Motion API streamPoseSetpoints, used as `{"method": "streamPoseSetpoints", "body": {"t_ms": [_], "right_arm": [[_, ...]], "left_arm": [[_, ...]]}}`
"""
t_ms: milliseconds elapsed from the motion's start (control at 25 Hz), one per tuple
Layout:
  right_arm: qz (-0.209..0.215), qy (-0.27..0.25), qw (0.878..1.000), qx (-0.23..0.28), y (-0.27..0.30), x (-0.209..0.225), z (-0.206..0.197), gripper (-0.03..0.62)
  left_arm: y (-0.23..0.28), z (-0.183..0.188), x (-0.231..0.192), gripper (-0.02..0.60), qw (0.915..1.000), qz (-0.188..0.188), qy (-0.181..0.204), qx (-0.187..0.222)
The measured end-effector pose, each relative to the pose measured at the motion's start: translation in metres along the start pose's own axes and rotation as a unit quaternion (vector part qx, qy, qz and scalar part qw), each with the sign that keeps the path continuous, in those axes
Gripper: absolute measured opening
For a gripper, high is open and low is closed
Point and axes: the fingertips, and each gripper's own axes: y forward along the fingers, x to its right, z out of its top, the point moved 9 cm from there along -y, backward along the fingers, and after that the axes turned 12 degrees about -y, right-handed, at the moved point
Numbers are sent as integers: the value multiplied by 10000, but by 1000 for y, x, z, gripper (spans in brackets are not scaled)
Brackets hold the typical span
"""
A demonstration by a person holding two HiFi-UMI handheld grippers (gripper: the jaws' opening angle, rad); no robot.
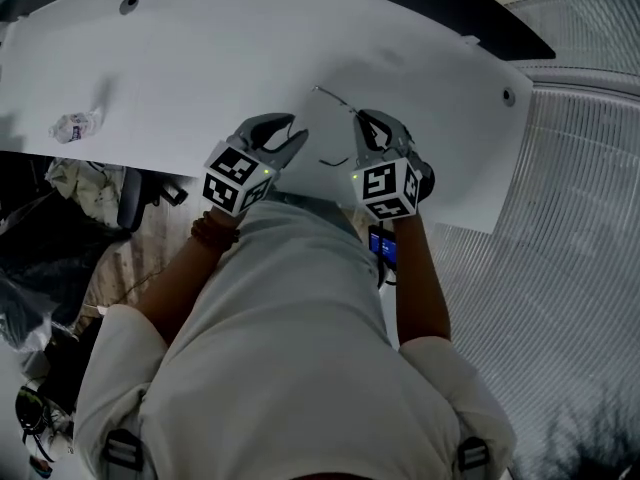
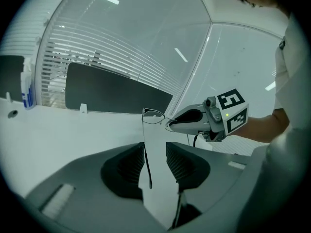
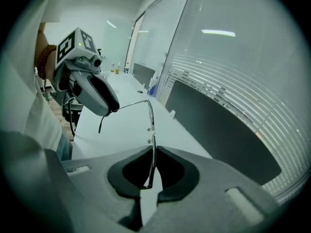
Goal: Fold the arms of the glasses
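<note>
Glasses (image 3: 151, 111): thin wire frame, held in the air over the near part of the white desk (image 1: 200, 58), between the two tongs and clear of the desk top.

Right tongs (image 3: 150, 152): nearly closed, clamped on one end of the frame front. In the right gripper view the frame runs straight out from the narrow gap, with the nose pads showing just past the jaw tips.

From the far end of the front, one arm stands unfolded and reaches sideways to the left tongs (image 2: 155, 149). These stand wide. In the left gripper view the dark arm hangs down through the gap, close to the left pad. I cannot tell whether it touches that pad. The right pad is clear of it. In the right gripper view, the bent tip of the arm shows below the left tongs.

Head view: both tongs side by side, tips pointing away from the person, marker cubes facing up. White shirt fills the lower frame. Bead bracelet (image 1: 212, 234) on the left wrist.

Surroundings: crumpled wrapper (image 1: 77, 125) far left on the desk, well apart from the glasses. Dark panel (image 2: 112, 89) along the far edge of the desk, and blinds (image 2: 97, 47) beyond it.
</note>
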Motion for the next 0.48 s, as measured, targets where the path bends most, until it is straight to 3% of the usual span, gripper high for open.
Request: {"method": "streamPoseSetpoints", "body": {"t_ms": [480], "right_arm": [[-214, -288, 9993, 47, -5, -14, 10, 15]], "left_arm": [[5, -1, 15, 152, 9967, -432, -680, 120]]}}
